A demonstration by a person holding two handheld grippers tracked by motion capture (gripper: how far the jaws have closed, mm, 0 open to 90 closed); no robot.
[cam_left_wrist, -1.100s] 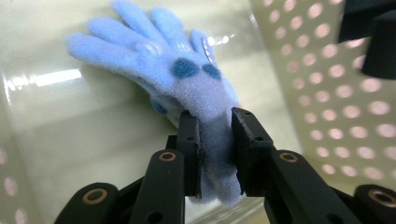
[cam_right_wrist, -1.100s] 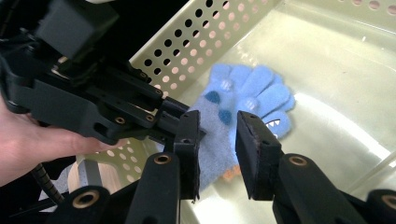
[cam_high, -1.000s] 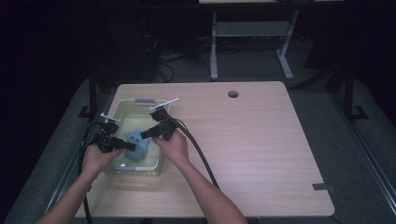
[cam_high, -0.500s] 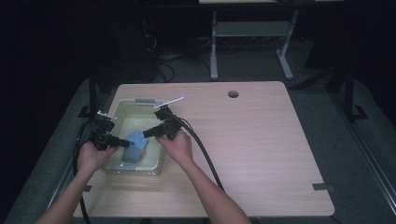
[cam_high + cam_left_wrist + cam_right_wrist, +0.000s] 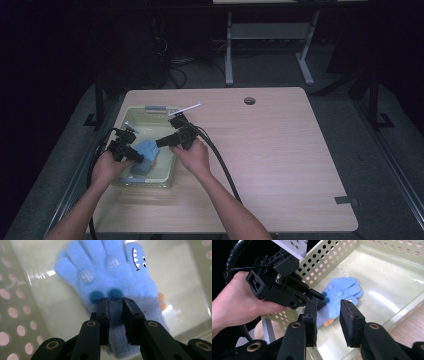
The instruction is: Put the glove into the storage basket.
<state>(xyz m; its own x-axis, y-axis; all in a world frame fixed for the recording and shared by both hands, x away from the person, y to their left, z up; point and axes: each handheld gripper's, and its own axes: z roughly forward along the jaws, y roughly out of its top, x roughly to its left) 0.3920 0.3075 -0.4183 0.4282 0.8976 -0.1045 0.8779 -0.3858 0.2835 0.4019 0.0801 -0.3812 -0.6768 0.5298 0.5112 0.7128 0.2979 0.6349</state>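
Your left gripper is clamped on the cuff of the blue glove, its two black jaws pinching a fold of the darker blue-grey knit between them. Just past the jaw tips sit two dark blue dots, and beyond those the glove's fingers spread flat on the pale floor of the basket, with a small toothed face on the outermost one. The perforated basket wall runs along the left of your left gripper.

Your right gripper is released, jaws standing well apart with nothing between them. Through that gap you see the glove lying ahead, held at its cuff end by your left gripper, whose body and your left hand lie up and to the left.

From the high view, both grippers meet over the basket, the right gripper angled toward the glove from the basket's table-side rim.
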